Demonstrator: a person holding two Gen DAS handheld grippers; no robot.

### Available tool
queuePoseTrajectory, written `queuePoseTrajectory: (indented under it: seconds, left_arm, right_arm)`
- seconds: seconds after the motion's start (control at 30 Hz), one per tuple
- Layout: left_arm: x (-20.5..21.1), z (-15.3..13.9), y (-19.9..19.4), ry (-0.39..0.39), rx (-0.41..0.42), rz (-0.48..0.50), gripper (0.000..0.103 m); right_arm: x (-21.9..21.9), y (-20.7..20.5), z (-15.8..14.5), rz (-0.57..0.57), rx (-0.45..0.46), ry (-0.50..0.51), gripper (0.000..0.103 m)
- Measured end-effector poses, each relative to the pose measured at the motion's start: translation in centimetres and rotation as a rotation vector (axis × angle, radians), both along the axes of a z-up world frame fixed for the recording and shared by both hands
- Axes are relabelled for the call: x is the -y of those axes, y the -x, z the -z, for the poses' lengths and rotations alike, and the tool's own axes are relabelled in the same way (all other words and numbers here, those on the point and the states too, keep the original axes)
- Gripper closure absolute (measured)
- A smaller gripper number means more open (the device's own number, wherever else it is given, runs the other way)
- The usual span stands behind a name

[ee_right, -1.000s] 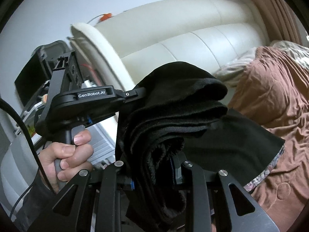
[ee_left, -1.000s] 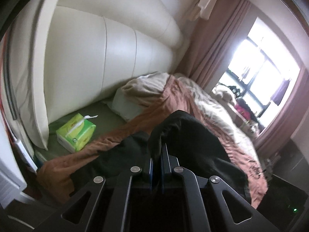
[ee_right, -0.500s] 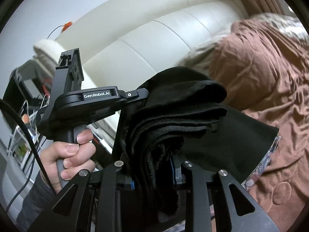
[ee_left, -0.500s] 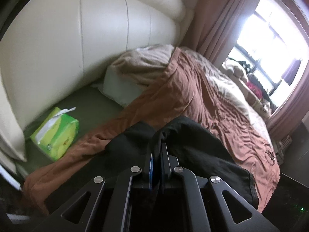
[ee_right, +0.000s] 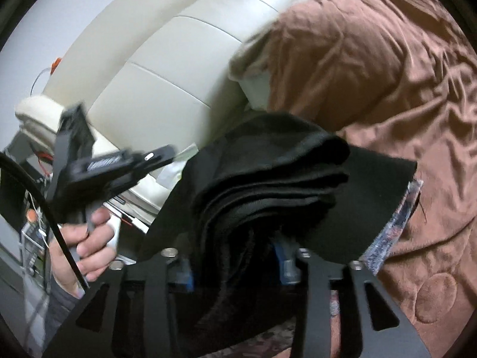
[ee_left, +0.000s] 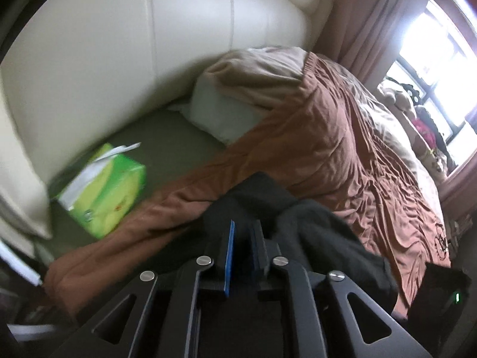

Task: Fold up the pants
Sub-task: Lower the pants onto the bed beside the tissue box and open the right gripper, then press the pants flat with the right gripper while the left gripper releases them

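The black pants, soft, limp and thick when bunched, lie folded between both grippers over the bed's brown quilt. Both sets of jaws have just been opening, slack around the fabric; folded edges offer the firmest hold.

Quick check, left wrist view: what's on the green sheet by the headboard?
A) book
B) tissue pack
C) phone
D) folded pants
B: a green and yellow tissue pack with a white tissue sticking out lies on the green sheet below the cream headboard; the black pants lie nearer, on the brown blanket.
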State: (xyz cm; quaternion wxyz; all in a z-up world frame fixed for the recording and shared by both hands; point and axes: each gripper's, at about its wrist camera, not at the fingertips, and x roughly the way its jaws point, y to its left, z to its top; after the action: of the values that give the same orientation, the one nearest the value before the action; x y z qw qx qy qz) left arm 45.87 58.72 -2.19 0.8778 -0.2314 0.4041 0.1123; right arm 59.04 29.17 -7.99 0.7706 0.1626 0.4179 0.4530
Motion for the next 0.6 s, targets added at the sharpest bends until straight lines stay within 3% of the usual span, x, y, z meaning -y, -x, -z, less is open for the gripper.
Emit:
queuePoseTrajectory:
  seconds: [0.23,0.3,0.33,0.4,0.47,0.6]
  left_arm:
    - [0.1,1.5,5.0,0.015,-0.012,0.005,0.089]
    - [0.2,2.6,6.1,0.007,-0.053,0.006,0.089]
    - [0.1,3.3,6.6,0.006,-0.084,-0.011,0.089]
    - [-0.2,4.4,7.7,0.020,-0.104,-0.034,0.087]
    - [-0.4,4.7,8.8,0.009,-0.114,-0.060,0.073]
    - [-0.1,3.3,10.2,0.019,-0.088,-0.067,0.072]
  right_arm:
    - [0.8,-2.7,-1.2,0.029,-0.031,0.001,0.056]
    - [1.8,-3.6,-1.6,0.062,-0.037,0.000,0.057]
    - [2.3,-4.2,-1.7,0.085,-0.030,0.007,0.067]
    - [3.6,-4.8,-2.0,0.169,-0.004,0.084,0.073]
    - [5.1,-5.3,-2.4,0.240,0.010,0.162,0.073]
    - [6.7,-4.5,-3.9,0.277,0.072,0.217,0.073]
